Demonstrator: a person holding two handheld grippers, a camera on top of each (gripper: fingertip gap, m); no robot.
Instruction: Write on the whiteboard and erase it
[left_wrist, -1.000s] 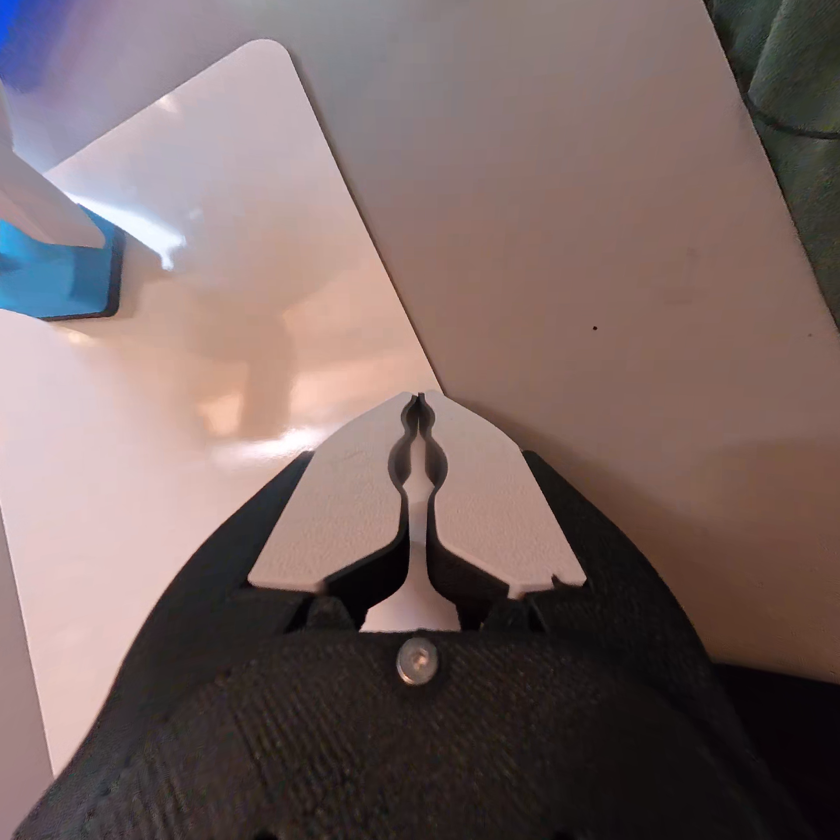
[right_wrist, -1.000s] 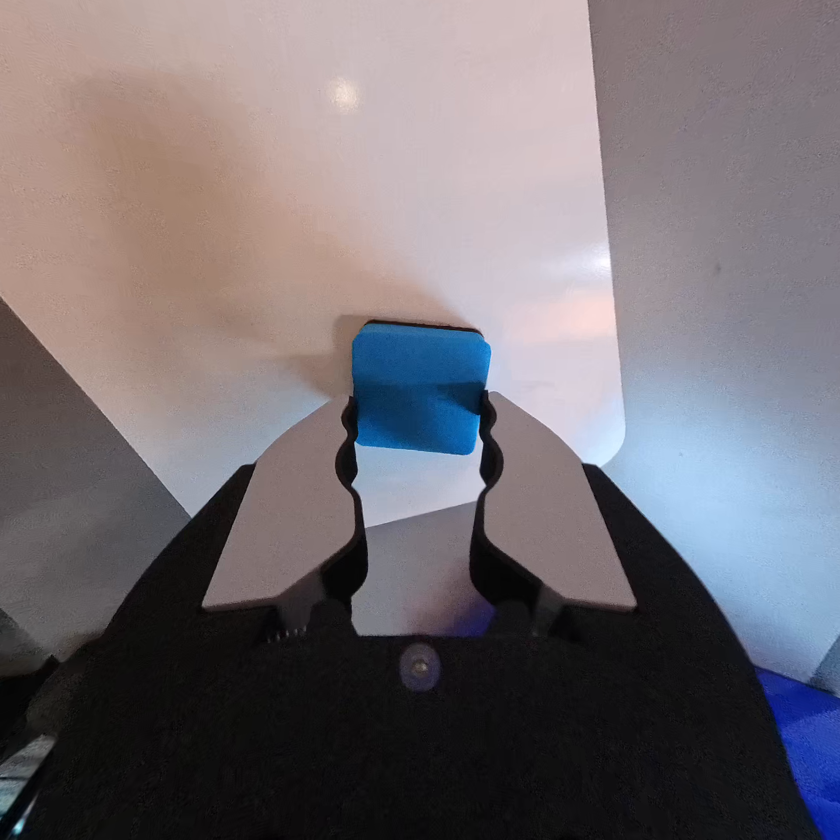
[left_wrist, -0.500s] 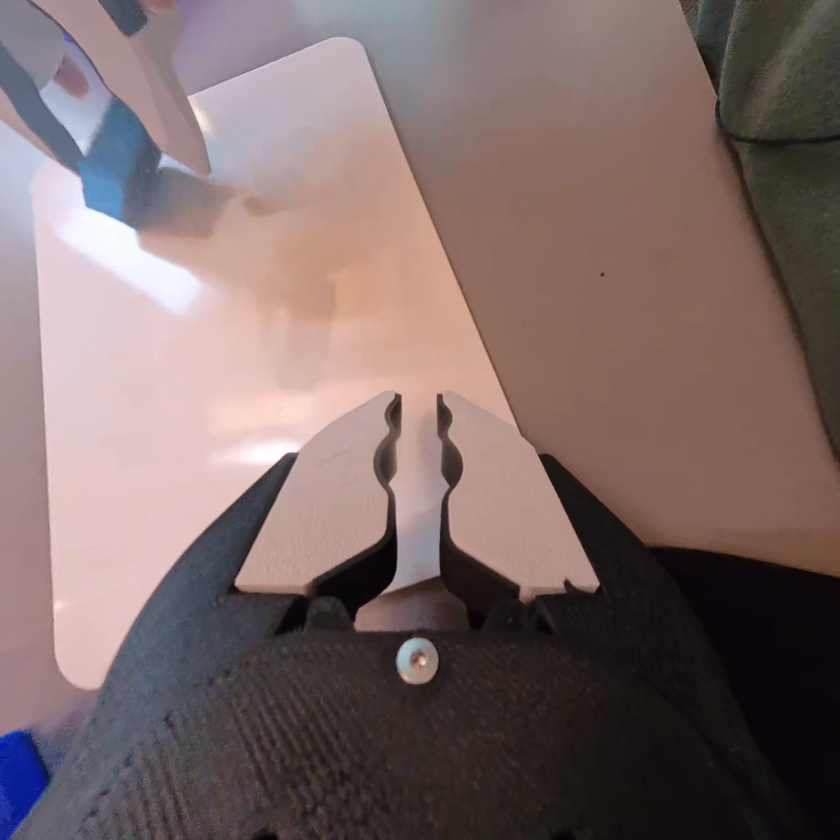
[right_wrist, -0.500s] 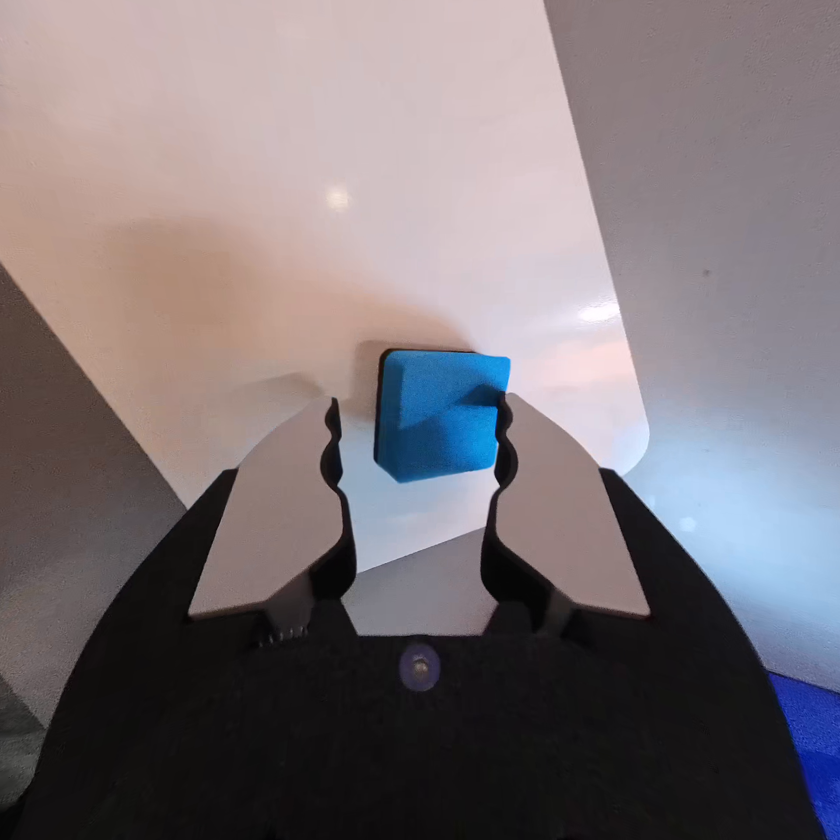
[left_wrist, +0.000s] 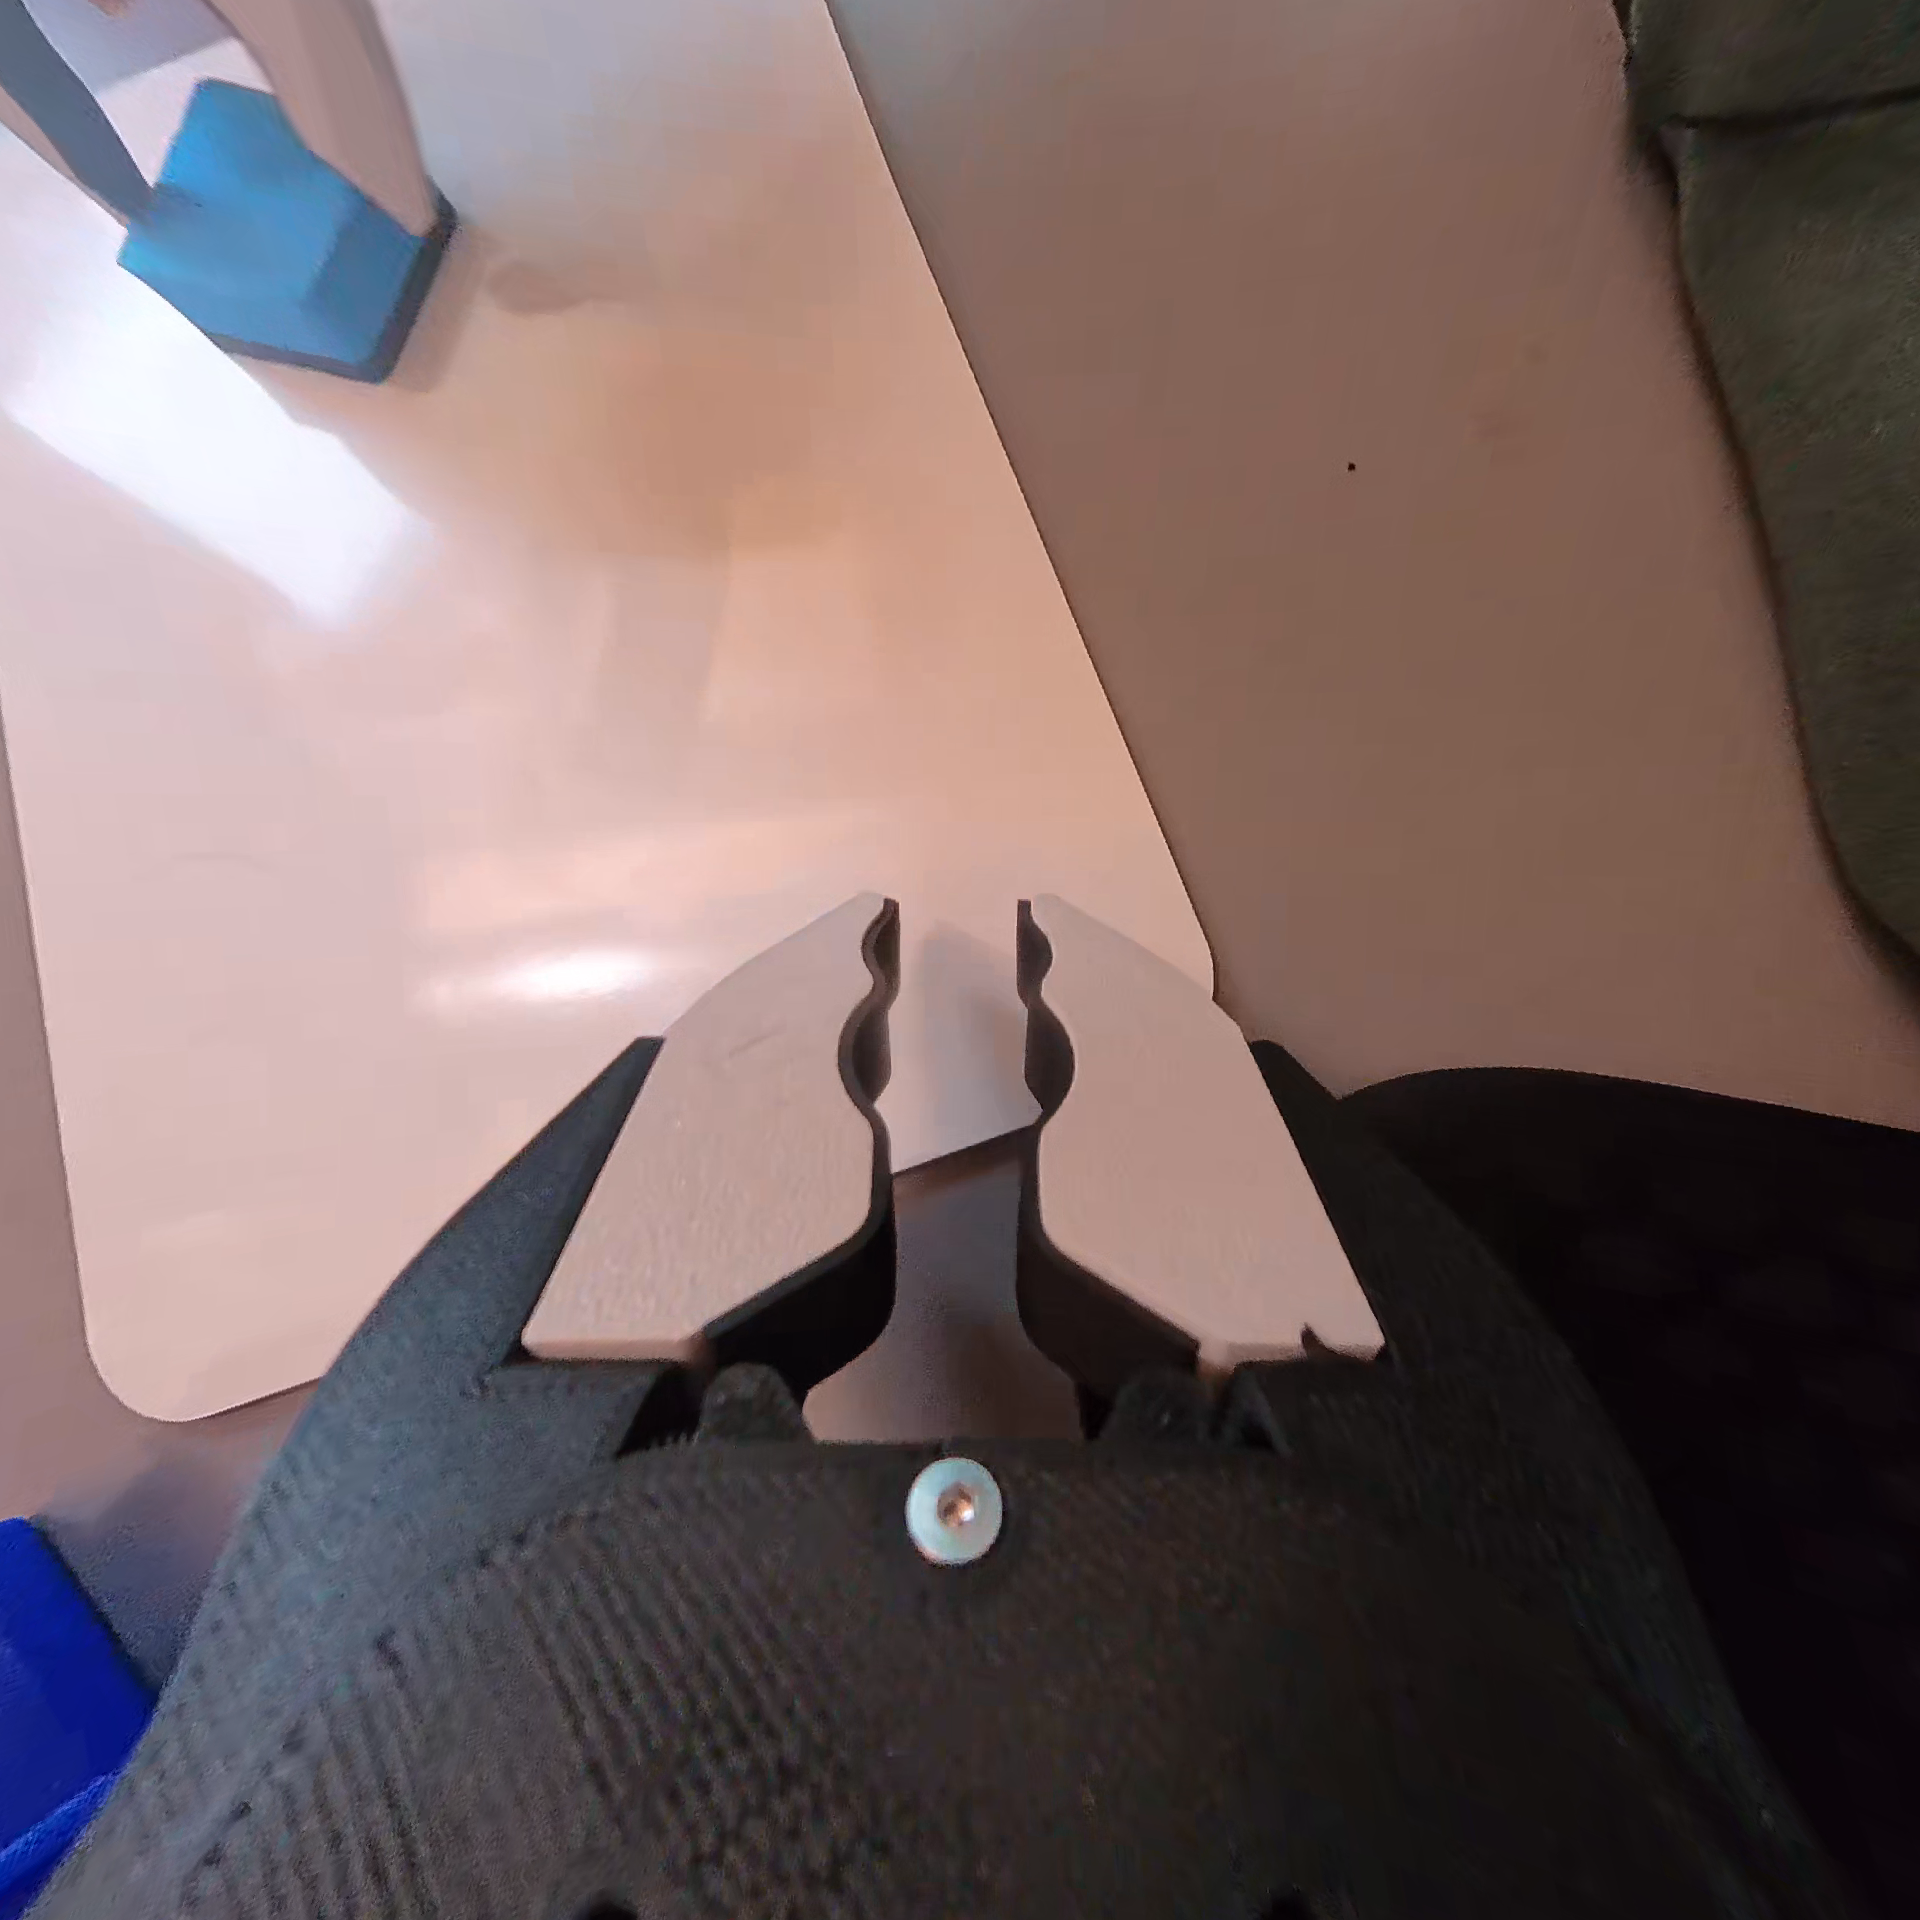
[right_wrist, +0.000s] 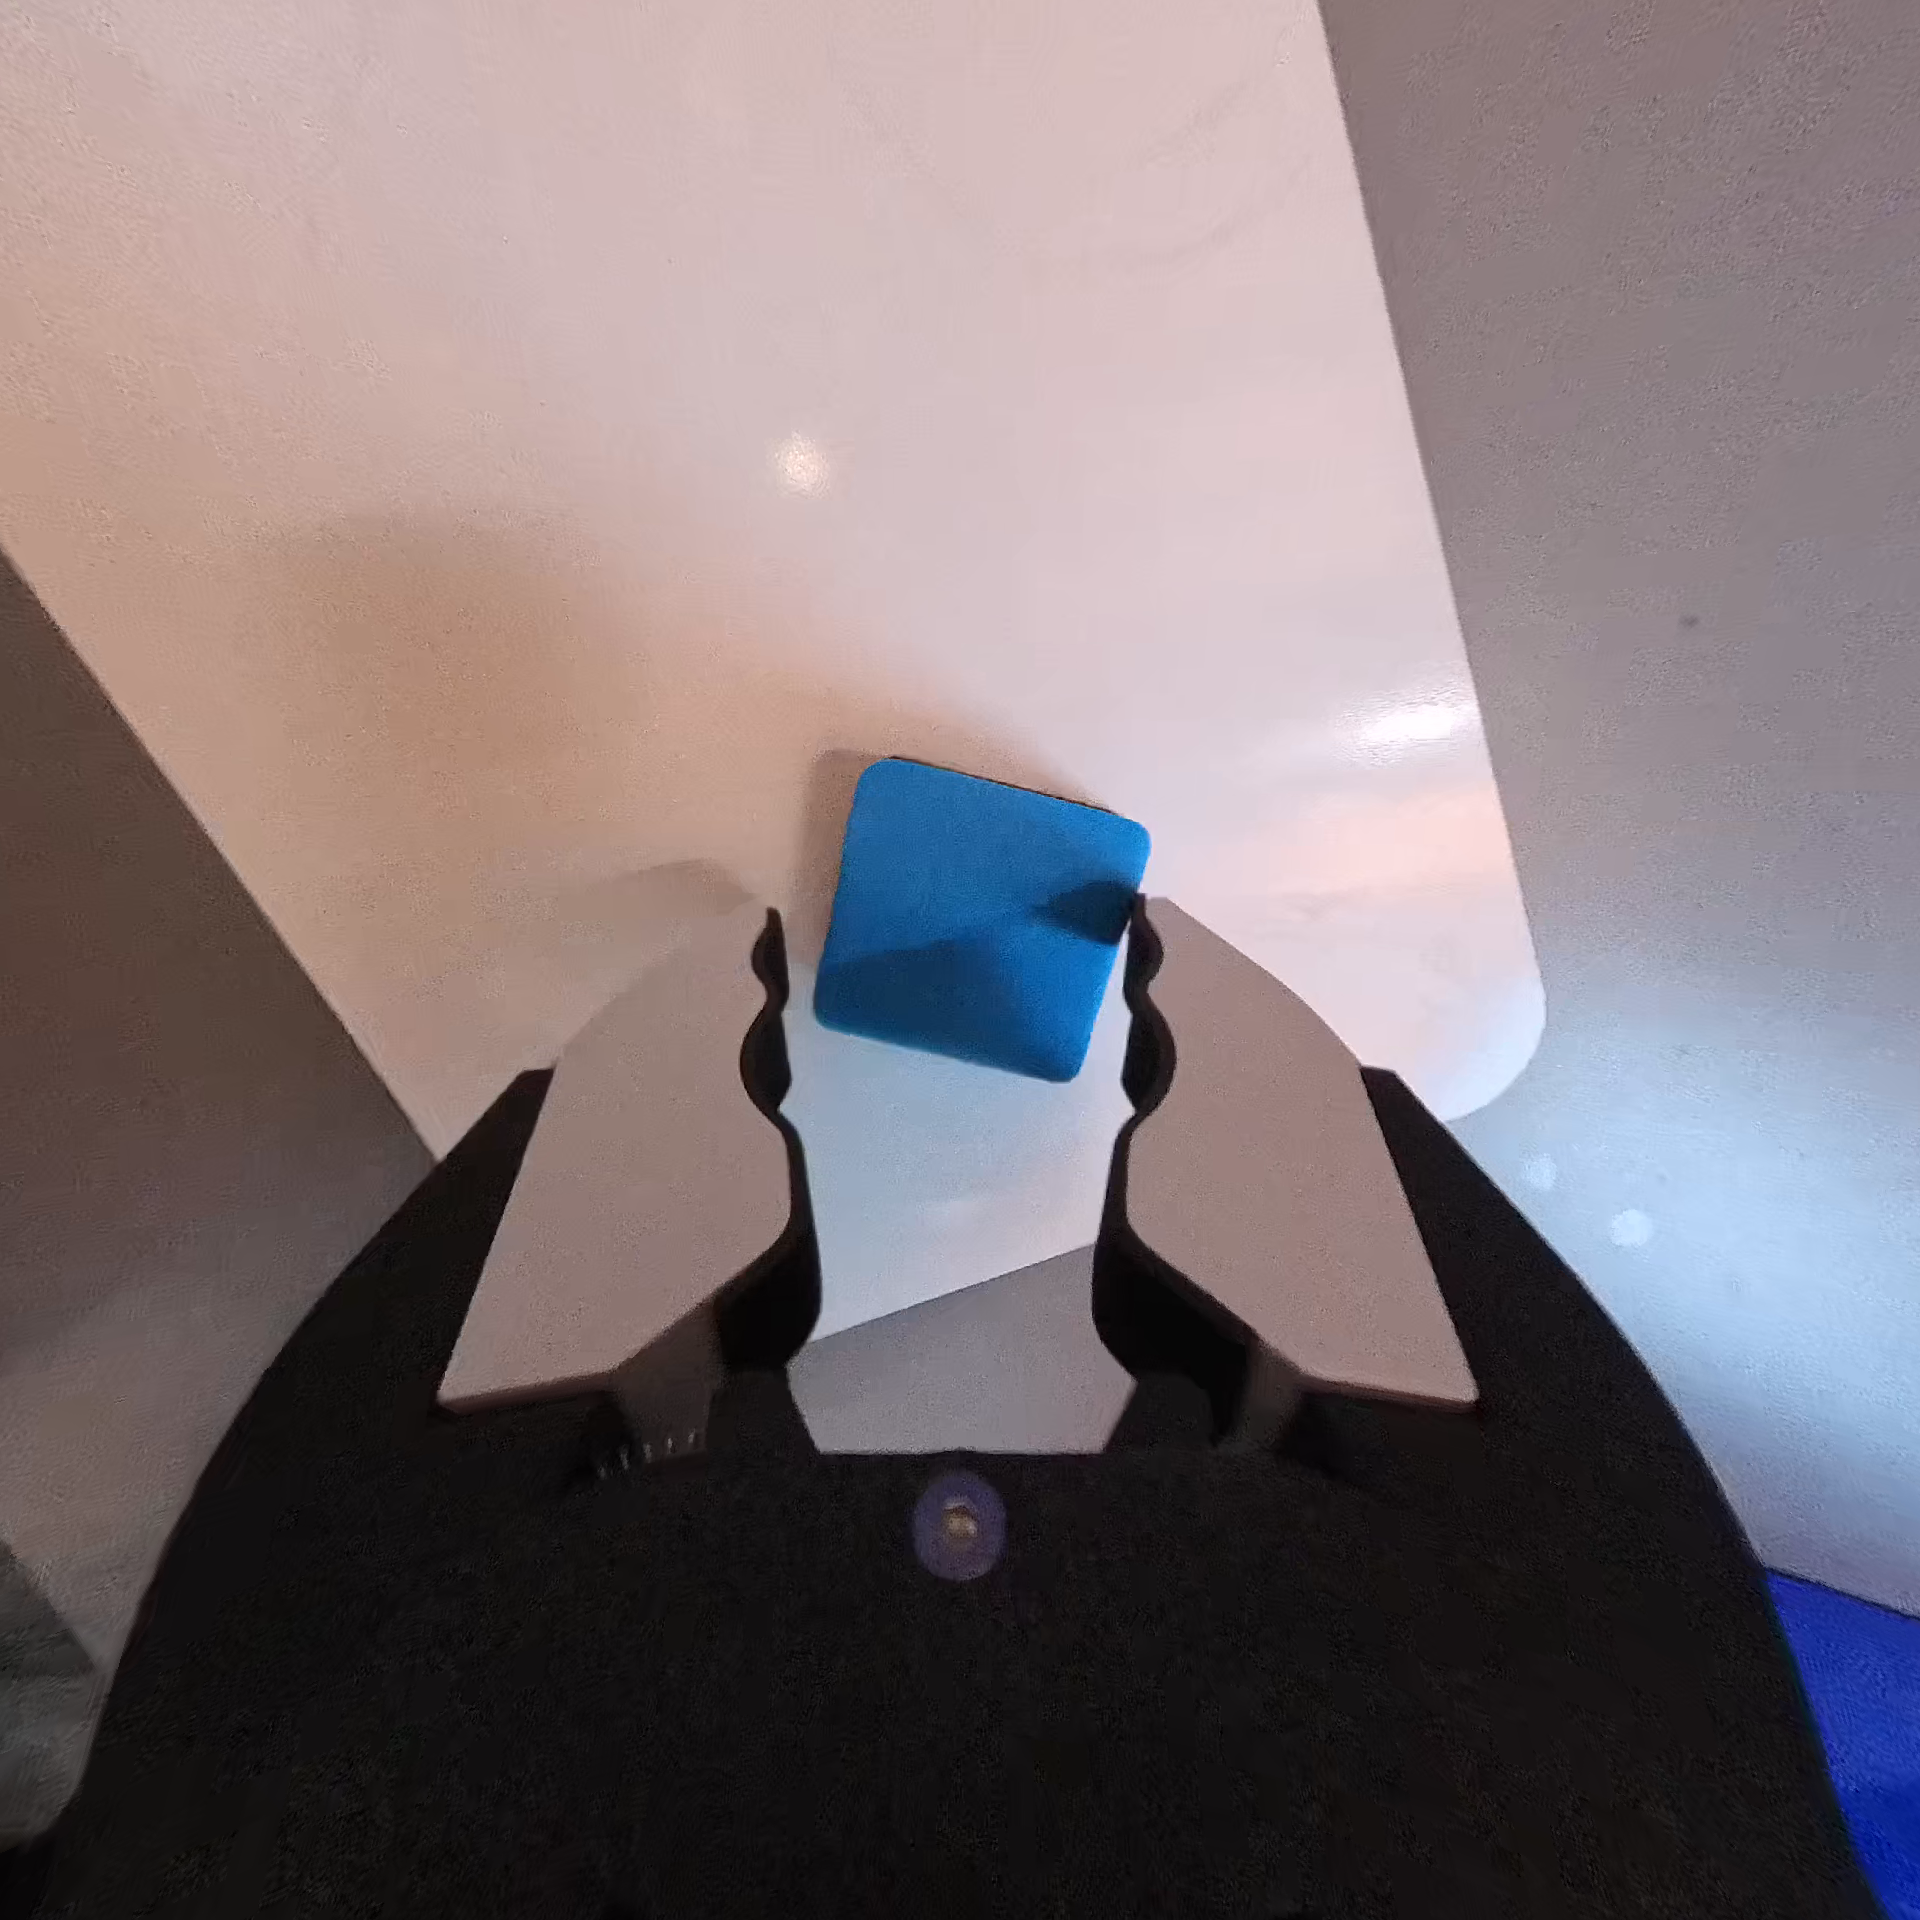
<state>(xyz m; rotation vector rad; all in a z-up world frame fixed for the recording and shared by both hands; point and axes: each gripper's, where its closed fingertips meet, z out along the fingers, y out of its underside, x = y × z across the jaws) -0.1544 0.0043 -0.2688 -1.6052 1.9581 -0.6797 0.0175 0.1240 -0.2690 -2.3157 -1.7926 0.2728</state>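
Observation:
The white whiteboard (left_wrist: 520, 727) lies flat on the table with no marks showing on it; it also fills the right wrist view (right_wrist: 727, 416). A blue eraser (right_wrist: 966, 894) with a black base lies on it, turned at an angle. My right gripper (right_wrist: 951, 920) is open around the eraser: the right fingertip touches one corner, the left fingertip stands apart. In the left wrist view the eraser (left_wrist: 275, 275) sits at the far left under the right gripper's fingers (left_wrist: 364, 104). My left gripper (left_wrist: 956, 914) is open a little and empty, over the board's near right corner.
The grey table (left_wrist: 1351, 416) extends to the right of the board. Green fabric (left_wrist: 1818, 416) lies along the right edge and a black surface (left_wrist: 1610, 1247) is beside my left gripper. A blue object (left_wrist: 42, 1662) is at the lower left, and blue also shows in the right wrist view (right_wrist: 1860, 1714). My hands' fingertips stand some 20 cm from each other.
My right gripper has opened and let go of the eraser, which now lies turned on the board. My left gripper has gone from shut to slightly open and pulled back toward the board's near corner.

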